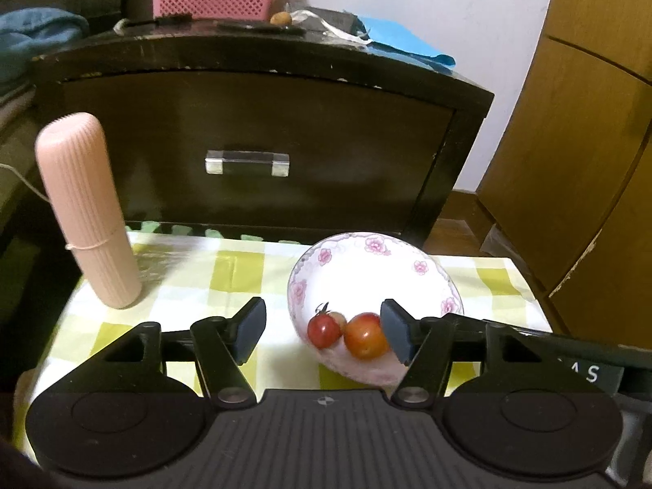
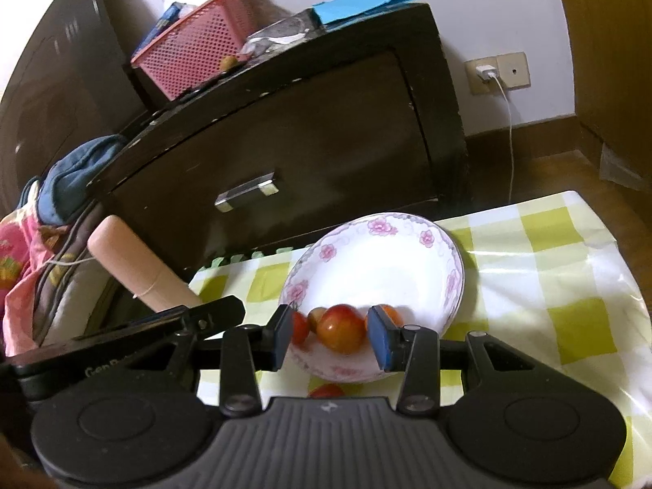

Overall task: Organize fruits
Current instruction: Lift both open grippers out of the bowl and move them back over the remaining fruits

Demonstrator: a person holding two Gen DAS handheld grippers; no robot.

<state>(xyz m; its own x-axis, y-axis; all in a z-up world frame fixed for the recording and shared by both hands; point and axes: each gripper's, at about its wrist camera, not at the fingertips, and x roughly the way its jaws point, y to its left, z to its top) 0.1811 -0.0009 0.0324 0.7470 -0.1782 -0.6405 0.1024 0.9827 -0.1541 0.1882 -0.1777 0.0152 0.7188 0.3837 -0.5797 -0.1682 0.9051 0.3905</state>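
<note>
Inside the floral bowl [image 2: 407,252], glossy red-orange fruits [image 2: 341,332]

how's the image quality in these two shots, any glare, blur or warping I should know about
Left wrist view: strong fisheye bending of the dresser edges, dim warm light, the pink cylinder and the tomatoes in the bowl slightly soft. Right wrist view: same barrel warp with the scene tilted, glare streaks on the glossy checked tablecloth, dark vignette in the corners.

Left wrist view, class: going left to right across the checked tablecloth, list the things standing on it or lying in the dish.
Pink tube → small red tomato → larger orange-red tomato, both in the floral bowl.
</note>
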